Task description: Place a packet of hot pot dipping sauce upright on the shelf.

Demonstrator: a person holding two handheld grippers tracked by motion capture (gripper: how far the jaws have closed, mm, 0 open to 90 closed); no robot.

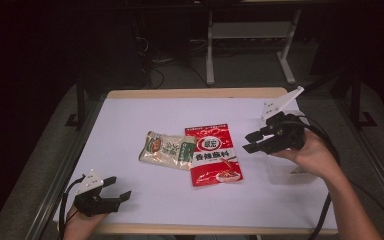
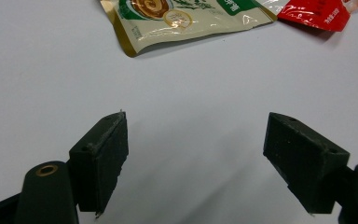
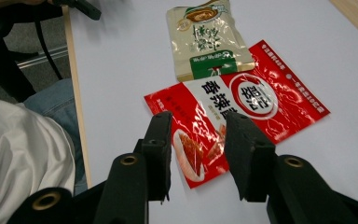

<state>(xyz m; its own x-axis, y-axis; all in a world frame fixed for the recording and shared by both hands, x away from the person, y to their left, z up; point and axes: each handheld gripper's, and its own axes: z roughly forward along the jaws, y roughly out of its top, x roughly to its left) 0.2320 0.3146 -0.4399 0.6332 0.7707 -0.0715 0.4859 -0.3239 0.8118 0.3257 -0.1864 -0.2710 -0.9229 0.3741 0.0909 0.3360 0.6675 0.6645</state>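
Two packets lie flat mid-tabletop (image 1: 130, 115): a red packet (image 1: 215, 155) and a beige packet (image 1: 167, 150) to its left, with the beige one's right edge touching or slightly overlapping the red one's left edge. Right tongs (image 1: 252, 141) are held above the tabletop just right of the red packet, jaws pointing left toward it, gripped by the right hand (image 1: 312, 152). Jaws are partly open with nothing between them; no contact with either packet. In the right gripper view the right tongs (image 3: 198, 154) frame the lower part of the red packet (image 3: 261, 100), which sits below and ahead of the jaws, with the beige packet (image 3: 207, 39) beyond it. A clear plastic container (image 1: 287, 172) sits on the tabletop under and beside the right hand; its contents can't be made out. Left tongs (image 1: 117, 187) sit low at the near left corner of the tabletop, held by the left hand (image 1: 77, 220), jaws wide open and empty, pointing right, well apart from both packets. Left gripper view agrees: left tongs (image 2: 196, 158) have bare white tabletop (image 2: 191, 93) between the jaws, with the beige packet (image 2: 182, 18) and a corner of the red packet (image 2: 314, 14) far ahead at the top of the frame. A cable trails from each tool toward the near edge.
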